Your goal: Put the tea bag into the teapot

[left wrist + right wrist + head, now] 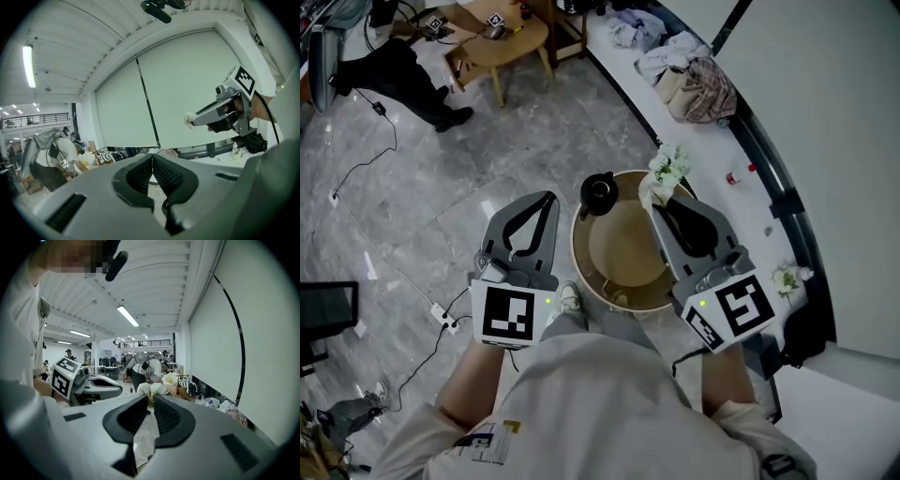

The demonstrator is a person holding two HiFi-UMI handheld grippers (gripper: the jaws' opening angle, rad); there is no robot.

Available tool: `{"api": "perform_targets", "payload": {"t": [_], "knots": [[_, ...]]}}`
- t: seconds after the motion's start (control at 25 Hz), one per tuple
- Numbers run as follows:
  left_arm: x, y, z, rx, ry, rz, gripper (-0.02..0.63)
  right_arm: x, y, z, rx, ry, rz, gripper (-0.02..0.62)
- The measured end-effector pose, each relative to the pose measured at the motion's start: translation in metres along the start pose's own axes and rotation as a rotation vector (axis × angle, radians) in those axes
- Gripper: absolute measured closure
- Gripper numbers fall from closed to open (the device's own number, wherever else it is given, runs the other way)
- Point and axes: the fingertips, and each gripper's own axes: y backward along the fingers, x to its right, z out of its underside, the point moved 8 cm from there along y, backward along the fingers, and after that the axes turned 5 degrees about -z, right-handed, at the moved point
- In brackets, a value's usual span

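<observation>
Carrying step: tea bag (149, 391) pinched in right hand-held gripper (151, 400), just right of teapot (599, 194) on tabletop (623, 253). Left hand-held gripper (151, 161) closed, empty. Next, likely: shifting over teapot's mouth, then releasing.

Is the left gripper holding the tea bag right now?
No, the left gripper is shut on nothing, while the tea bag sits pinched in the right gripper.

My right gripper (151, 400) is dull grey plastic with bumpy black rubber pads (130, 418). The tea bag (146, 439) looks like thin, crinkly white paper. The teapot (599, 194) is shiny black. The round table (623, 251) looks like smooth light wood. The floor (487, 159) is glossy grey stone.
</observation>
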Motion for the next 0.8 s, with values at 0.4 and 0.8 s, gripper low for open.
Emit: {"api": "perform_targets", "payload": {"t": [0.4,0.8], "knots": [[0.004,-0.058,0.017,-0.051,-0.040,-0.018,0.598,0.053,-0.046,0.033,-0.167,0.037,-0.065,0.551],[0.007,-0.116,0.071,-0.143,-0.032,0.037,0.598,0.092,-0.120,0.104,-0.291,-0.046,-0.118,0.551]]}}
